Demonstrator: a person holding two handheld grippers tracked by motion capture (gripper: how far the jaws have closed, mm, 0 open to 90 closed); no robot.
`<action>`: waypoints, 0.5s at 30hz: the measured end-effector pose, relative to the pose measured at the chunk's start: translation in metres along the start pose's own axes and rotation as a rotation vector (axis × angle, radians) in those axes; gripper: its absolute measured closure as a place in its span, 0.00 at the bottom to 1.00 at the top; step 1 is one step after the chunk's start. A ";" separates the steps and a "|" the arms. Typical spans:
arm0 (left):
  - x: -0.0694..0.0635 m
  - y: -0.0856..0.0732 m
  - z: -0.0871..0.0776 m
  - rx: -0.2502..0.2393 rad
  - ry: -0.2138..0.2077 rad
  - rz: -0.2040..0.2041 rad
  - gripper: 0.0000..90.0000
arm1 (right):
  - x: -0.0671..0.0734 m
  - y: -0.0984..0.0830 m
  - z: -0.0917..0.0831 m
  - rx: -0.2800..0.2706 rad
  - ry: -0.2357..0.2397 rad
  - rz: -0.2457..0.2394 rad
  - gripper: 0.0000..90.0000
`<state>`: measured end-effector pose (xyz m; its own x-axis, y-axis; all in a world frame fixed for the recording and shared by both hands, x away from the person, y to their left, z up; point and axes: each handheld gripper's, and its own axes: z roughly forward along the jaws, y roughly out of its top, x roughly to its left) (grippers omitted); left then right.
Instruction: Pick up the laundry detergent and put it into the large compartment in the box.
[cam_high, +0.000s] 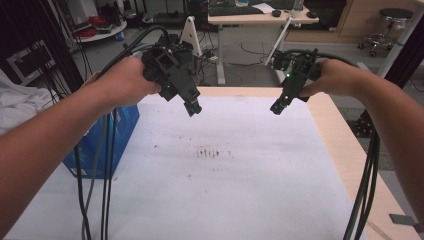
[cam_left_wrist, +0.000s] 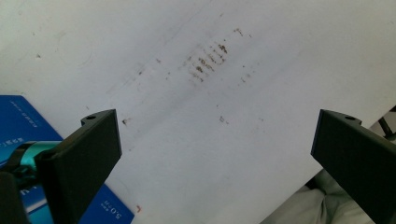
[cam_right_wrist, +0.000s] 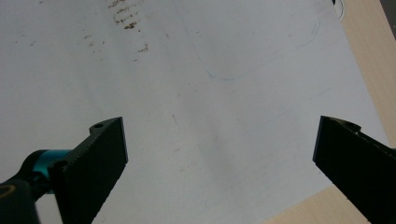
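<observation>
Two hands hold black grippers in the air over a white sheet (cam_high: 225, 190) that covers the table. My left gripper (cam_high: 193, 108) hangs over the far left part of the sheet, tilted down and inward. My right gripper (cam_high: 278, 107) hangs over the far right part, tilted the other way. In the left gripper view the left gripper (cam_left_wrist: 215, 140) has its jaws wide apart with bare sheet between them. In the right gripper view the right gripper (cam_right_wrist: 219, 144) is likewise wide open and holds nothing. A patch of brown stains (cam_high: 212, 152) marks the sheet's middle.
A blue box (cam_high: 102, 137) stands at the table's left edge, and its printed face (cam_left_wrist: 28, 126) shows beside the left jaw. Bare wood (cam_high: 345, 145) runs along the right edge. Cables (cam_high: 367, 185) hang from both grippers. Desks, a stool (cam_high: 387, 27) and equipment stand behind the table.
</observation>
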<state>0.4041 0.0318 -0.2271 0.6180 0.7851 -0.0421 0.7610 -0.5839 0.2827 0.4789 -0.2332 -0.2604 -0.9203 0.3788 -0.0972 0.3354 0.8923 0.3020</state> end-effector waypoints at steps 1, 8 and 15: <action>-0.001 0.000 0.005 -0.001 -0.004 -0.024 0.02 | 0.001 0.000 0.001 0.001 0.000 0.000 0.02; -0.004 -0.002 0.024 0.013 -0.016 -0.049 0.02 | 0.002 0.001 0.002 0.004 0.002 -0.001 0.02; -0.006 -0.005 0.038 0.030 -0.025 -0.060 0.02 | 0.003 0.001 0.010 0.010 0.014 -0.002 0.02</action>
<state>0.4041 0.0225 -0.2649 0.5753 0.8138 -0.0823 0.8023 -0.5419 0.2501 0.4783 -0.2285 -0.2698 -0.9238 0.3736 -0.0843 0.3354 0.8955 0.2925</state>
